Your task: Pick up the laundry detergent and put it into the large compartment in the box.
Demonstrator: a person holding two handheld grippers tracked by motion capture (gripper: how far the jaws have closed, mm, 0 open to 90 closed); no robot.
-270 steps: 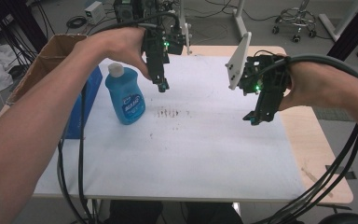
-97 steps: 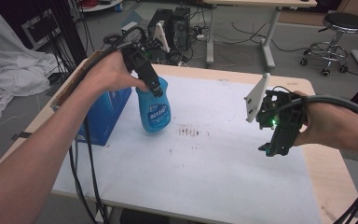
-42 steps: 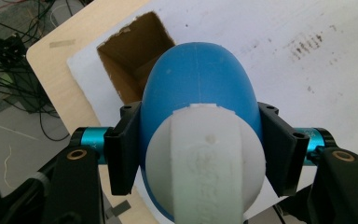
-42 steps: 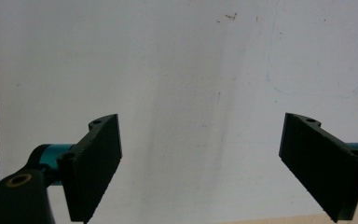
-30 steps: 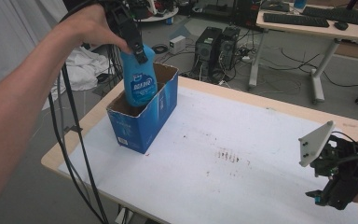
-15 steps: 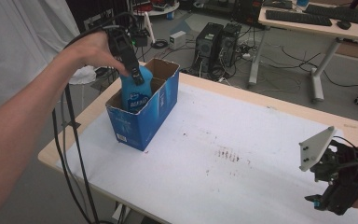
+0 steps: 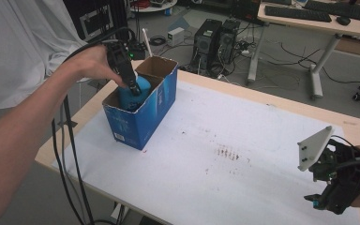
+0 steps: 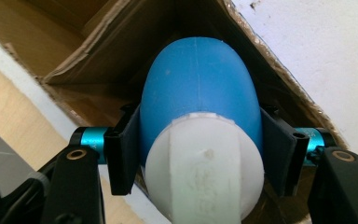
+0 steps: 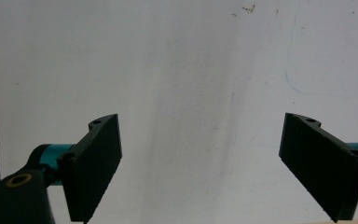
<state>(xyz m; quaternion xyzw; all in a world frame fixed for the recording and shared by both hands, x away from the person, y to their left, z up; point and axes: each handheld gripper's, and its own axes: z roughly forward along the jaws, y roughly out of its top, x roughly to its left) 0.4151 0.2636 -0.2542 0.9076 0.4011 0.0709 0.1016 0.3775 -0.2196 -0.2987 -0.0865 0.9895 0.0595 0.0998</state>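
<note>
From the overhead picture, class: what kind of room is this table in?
Probably a lab or workshop: computer towers on the floor, loose cables around them, and a desk with a keyboard behind.

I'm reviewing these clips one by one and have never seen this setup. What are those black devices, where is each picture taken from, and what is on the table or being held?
No robot here: a person holds a two-jaw gripper in each hand. The high view looks down on the table; the other two come from cameras riding on the grippers. The left gripper is shut on a blue bottle with a white cap, lowered into an open blue cardboard box at the table's left end. The right gripper hangs open over the bare white tabletop, holding nothing. The white cover carries a few dark specks.
</note>
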